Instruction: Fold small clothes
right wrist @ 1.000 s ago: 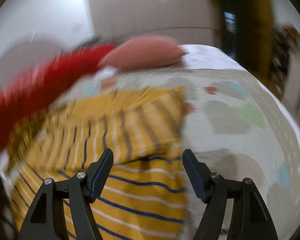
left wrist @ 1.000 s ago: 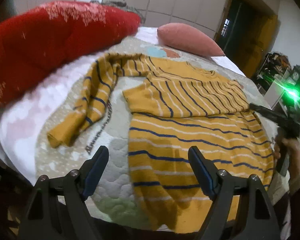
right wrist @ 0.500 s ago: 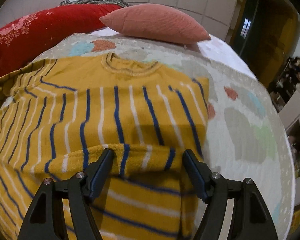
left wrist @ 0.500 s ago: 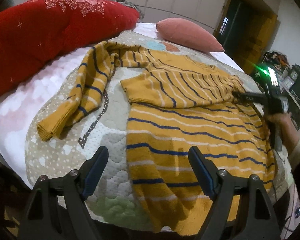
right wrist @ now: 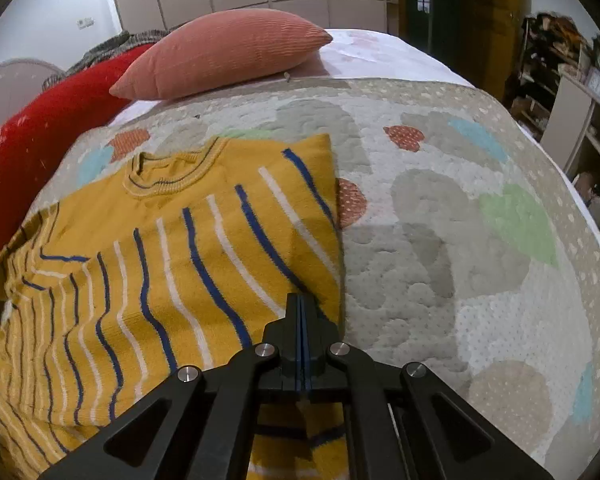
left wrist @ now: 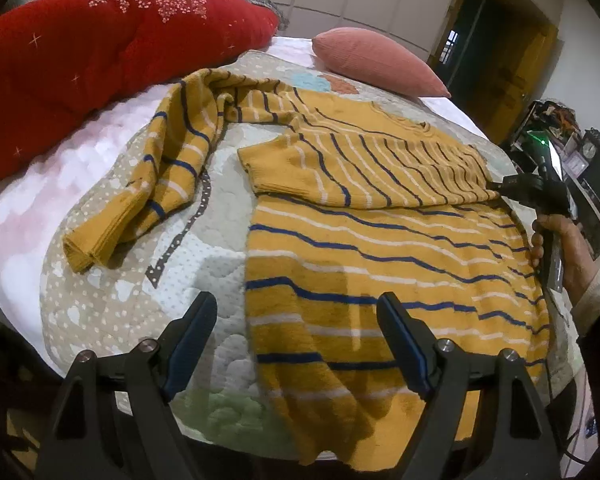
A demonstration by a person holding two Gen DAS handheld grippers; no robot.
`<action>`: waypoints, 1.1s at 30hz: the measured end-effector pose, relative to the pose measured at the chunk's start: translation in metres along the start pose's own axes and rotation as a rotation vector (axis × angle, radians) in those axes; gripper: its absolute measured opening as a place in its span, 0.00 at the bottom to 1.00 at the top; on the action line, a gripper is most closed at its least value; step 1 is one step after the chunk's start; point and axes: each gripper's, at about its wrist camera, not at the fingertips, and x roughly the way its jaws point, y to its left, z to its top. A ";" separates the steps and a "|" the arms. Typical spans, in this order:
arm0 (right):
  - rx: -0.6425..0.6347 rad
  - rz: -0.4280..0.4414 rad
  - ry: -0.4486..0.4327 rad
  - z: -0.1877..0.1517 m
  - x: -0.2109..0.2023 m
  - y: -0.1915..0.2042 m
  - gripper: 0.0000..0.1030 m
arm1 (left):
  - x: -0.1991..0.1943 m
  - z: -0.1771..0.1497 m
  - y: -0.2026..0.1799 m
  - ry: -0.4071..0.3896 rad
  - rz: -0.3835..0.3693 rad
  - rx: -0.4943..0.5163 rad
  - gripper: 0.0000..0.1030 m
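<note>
A mustard-yellow sweater with blue and white stripes lies flat on a quilted bed cover. One sleeve is folded across its chest; the other sleeve trails out to the left. My left gripper is open and empty, hovering over the sweater's lower hem. My right gripper has its jaws closed together over the folded sleeve's edge at the sweater's right side; whether cloth is pinched between them does not show. It also shows in the left wrist view.
A red quilt is piled at the back left and a pink pillow lies at the head of the bed. The quilted cover stretches right of the sweater. Shelves with clutter stand beyond the bed's right edge.
My right gripper has gone from wide open to closed and moved to the folded sleeve's right edge. The left gripper has barely moved and stays open.
</note>
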 end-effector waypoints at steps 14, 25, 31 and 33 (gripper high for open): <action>0.033 -0.004 -0.108 -0.024 -0.055 -0.015 0.49 | -0.016 -0.003 -0.006 -0.023 0.007 0.014 0.79; 0.108 0.108 -0.180 -0.098 -0.113 -0.031 0.50 | -0.029 -0.005 -0.017 -0.016 0.037 0.033 0.79; 0.074 0.149 -0.190 -0.130 -0.123 -0.014 0.51 | -0.034 -0.005 -0.030 -0.017 0.048 0.062 0.79; 0.063 0.156 -0.197 -0.136 -0.126 -0.010 0.51 | -0.035 -0.006 -0.035 -0.016 0.044 0.072 0.79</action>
